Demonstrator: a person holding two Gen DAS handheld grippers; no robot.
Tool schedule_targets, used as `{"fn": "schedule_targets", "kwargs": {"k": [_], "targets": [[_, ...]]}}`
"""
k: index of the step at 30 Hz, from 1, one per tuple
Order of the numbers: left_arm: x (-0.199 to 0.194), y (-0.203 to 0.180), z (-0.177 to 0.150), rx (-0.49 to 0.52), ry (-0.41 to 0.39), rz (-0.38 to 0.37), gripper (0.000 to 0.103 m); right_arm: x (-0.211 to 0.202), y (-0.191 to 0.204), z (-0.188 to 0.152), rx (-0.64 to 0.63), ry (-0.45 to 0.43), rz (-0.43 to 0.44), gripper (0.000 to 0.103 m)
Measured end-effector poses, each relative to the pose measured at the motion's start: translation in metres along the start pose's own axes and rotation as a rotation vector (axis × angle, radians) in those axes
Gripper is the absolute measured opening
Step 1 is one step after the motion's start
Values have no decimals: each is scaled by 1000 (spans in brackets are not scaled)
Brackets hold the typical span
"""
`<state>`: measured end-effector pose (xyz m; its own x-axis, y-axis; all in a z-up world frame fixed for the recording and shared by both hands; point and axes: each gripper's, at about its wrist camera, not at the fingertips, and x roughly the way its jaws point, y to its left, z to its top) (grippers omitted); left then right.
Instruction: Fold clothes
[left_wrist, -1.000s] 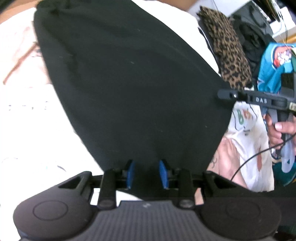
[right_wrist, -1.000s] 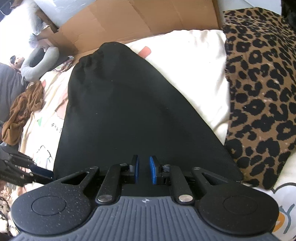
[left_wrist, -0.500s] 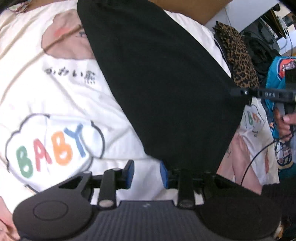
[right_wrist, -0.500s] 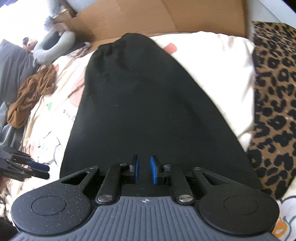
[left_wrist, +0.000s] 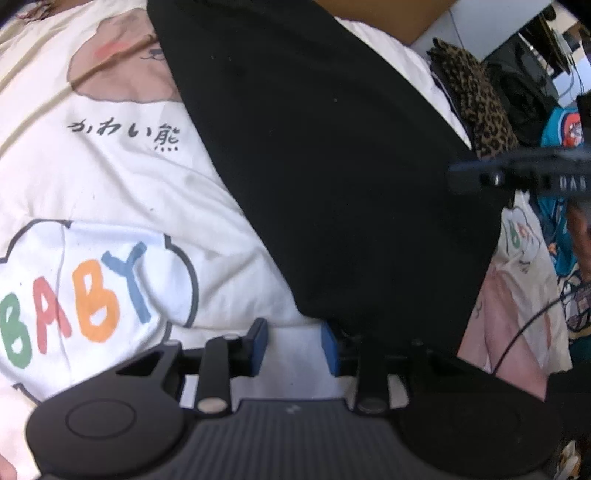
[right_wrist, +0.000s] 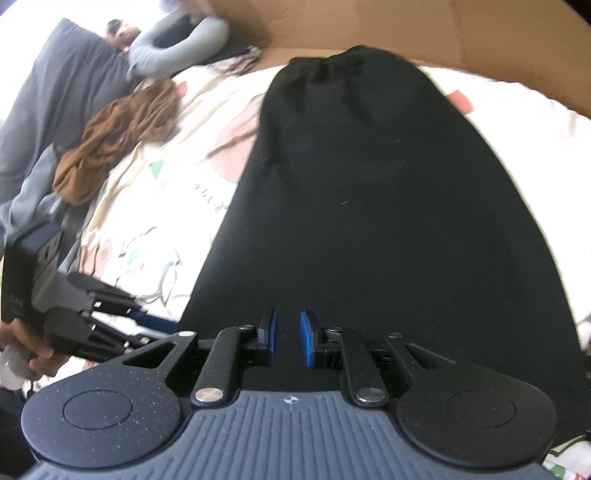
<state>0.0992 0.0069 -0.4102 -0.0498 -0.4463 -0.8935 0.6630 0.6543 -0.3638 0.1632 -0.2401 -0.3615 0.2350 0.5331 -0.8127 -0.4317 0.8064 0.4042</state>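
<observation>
on the printed blanket (left_wrist: 122, 192), the black garment (left_wrist: 351, 177) lies spread flat, its gathered end toward 12 o'clock in my right wrist view. my left gripper (left_wrist: 293, 345) sits just off the cloth's near corner, fingers spread with only blanket between them. my right gripper (right_wrist: 287, 338) is over the garment's near hem; its fingers stand a narrow gap apart, and i cannot tell whether they pinch the fabric. a leopard-print cloth (left_wrist: 476, 107) lies at 2 o'clock in the left view, a brown garment (right_wrist: 118, 136) at 10 o'clock in the right.
</observation>
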Motion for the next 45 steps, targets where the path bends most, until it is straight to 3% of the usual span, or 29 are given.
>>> {"fn": "schedule_targets", "kwargs": {"k": [5, 6, 7, 9, 14, 18, 20, 23, 25, 27, 34, 38, 41, 45], "targets": [[-8, 3, -1, -22, -43, -30, 37, 13, 25, 0, -67, 41, 42, 19], [-10, 3, -1, -26, -52, -35, 37, 16, 30, -1, -83, 51, 52, 22], [-12, 4, -2, -31, -61, -41, 37, 20, 36, -2, -99, 61, 61, 35], [-12, 1, 3, -38, -78, -59, 37, 23, 45, -4, -131, 73, 81, 45], [-21, -2, 8, -43, -110, -75, 45, 26, 60, -9, -171, 95, 113, 46], [-40, 1, 3, -25, -137, -55, 51, 35, 70, -15, -205, 116, 94, 60], [-44, 0, 4, -24, -138, -64, 52, 39, 75, -18, -229, 126, 85, 60], [-35, -10, 11, -17, -145, -60, 52, 38, 75, -21, -267, 117, 55, 54], [-34, -11, 14, -12, -148, -56, 52, 37, 76, -22, -292, 111, 35, 20], [-28, -15, 17, -4, -149, -48, 53, 35, 68, -22, -272, 109, 28, 9], [-9, -29, 19, 70, -124, 46, 60, 17, 42, -15, -167, 70, 17, 6], [0, -34, 21, 78, -123, 59, 72, 14, 36, -11, -129, 54, 14, 6], [10, -40, 27, 114, -126, 122, 73, 13, 30, -8, -112, 42, 14, 5], [19, -41, 35, 120, -139, 146, 75, 10, 24, -6, -87, 26, 16, 4]]}}
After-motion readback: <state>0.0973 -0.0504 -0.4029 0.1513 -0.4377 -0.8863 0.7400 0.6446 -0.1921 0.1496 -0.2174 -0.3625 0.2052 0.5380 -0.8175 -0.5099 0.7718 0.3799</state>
